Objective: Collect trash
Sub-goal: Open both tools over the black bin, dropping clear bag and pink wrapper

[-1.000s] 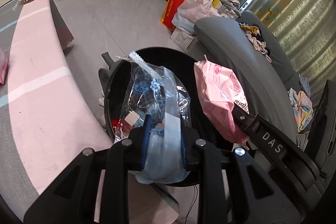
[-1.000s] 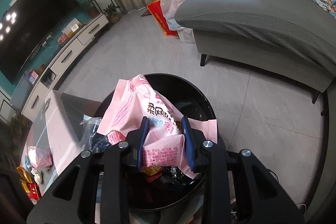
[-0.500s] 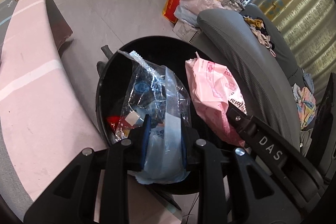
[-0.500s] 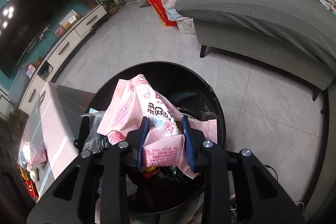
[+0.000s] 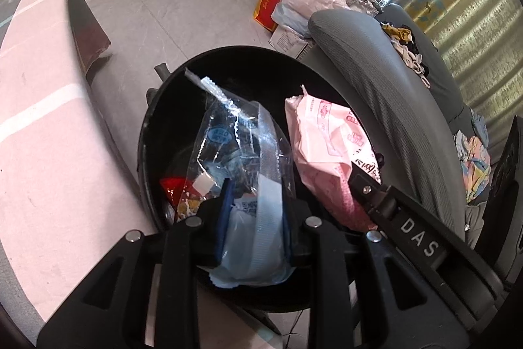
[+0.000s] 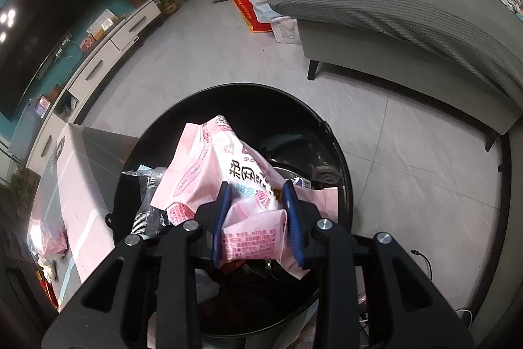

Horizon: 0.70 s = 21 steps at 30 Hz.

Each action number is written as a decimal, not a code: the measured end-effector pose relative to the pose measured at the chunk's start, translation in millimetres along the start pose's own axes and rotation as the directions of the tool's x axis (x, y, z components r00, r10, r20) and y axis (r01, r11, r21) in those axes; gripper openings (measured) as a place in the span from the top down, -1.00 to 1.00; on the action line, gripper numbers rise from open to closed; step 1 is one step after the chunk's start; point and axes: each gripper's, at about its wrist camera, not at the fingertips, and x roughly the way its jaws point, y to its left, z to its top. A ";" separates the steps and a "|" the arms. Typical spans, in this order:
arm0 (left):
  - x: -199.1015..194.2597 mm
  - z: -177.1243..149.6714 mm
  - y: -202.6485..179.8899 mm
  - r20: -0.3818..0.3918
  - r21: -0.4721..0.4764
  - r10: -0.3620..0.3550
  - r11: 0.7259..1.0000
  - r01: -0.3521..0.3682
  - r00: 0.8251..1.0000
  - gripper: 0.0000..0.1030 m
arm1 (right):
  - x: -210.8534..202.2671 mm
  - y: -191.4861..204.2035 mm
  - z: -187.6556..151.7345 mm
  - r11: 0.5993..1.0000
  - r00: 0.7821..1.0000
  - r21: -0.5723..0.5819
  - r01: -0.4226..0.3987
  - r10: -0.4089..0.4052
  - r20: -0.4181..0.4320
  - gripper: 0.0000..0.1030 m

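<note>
My left gripper (image 5: 255, 215) is shut on a clear blue-tinted plastic bag (image 5: 242, 152) and holds it over the open black round trash bin (image 5: 235, 54). My right gripper (image 6: 258, 221) is shut on a pink snack bag (image 6: 228, 169) and holds it over the same bin (image 6: 340, 159). In the left wrist view the pink bag (image 5: 327, 146) and the right gripper's arm show to the right. In the right wrist view the clear bag (image 6: 147, 185) shows to the left. Red and other wrappers (image 5: 173, 188) lie inside the bin.
A pink-topped table (image 5: 39, 120) stands left of the bin, with more wrappers on it (image 6: 49, 237). A grey sofa (image 6: 408, 15) with clothes is at the right. Shopping bags (image 5: 294, 2) and a TV cabinet (image 6: 108, 54) stand farther off across the tiled floor.
Both grippers have moved forward and down toward the bin, so the bin fills more of each view. Both still hold their bags.
</note>
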 end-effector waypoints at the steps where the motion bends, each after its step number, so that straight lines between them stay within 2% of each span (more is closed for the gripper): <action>1: 0.6 -0.3 -1.5 0.000 0.006 0.003 1.000 -0.003 1.000 0.50 | 0.5 0.1 -0.2 1.000 1.000 0.002 -0.001 0.001 -0.001 0.36; 5: 1.3 -1.3 -4.9 -0.001 0.016 0.010 1.000 -0.010 1.000 0.49 | 0.8 -1.5 -0.4 1.000 1.000 0.013 -0.006 0.006 -0.005 0.33; 17: -4.5 -3.0 -2.8 0.015 0.017 0.020 1.000 -0.020 1.000 0.11 | -1.2 -5.7 -0.2 0.999 1.000 0.033 -0.009 0.008 0.010 0.15; 21: -12.7 -2.8 -1.0 0.037 0.015 0.032 0.999 -0.032 0.999 -0.08 | -6.2 -9.9 -0.3 0.998 1.000 0.055 -0.012 0.011 0.029 -0.08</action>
